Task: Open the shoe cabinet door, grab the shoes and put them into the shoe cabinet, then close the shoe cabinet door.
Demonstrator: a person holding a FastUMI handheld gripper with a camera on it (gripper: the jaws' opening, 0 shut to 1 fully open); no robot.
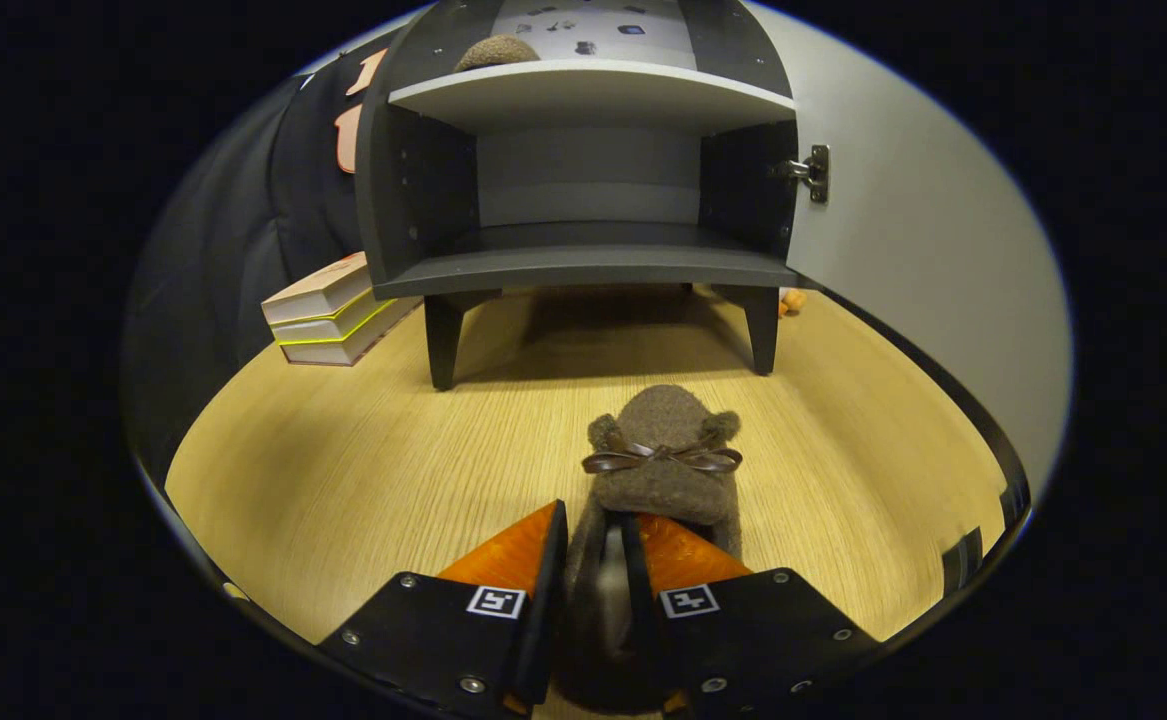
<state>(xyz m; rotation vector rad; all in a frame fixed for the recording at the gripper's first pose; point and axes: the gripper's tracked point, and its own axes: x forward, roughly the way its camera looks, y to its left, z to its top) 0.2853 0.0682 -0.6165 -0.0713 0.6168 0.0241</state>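
Our gripper (595, 560) clamps the heel side of a brown shoe (663, 460), low over the wooden floor (343, 470).

We see both fingers pinching the shoe's wall, its fuzzy toe and brown bow (661, 456) pointing at the shoe cabinet (583, 150). The cabinet door (923, 250) stands open; its lower shelf (593, 262) is bare, another shoe (496, 52) sits above. Books (328, 312) lie left of the cabinet, with bare floor before it.

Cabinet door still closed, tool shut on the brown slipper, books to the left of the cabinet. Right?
Not quite. The gripper view shows the cabinet door swung open, with both shelves exposed. The rest holds: the tool is shut on the brown slipper, and the books sit left of the cabinet.
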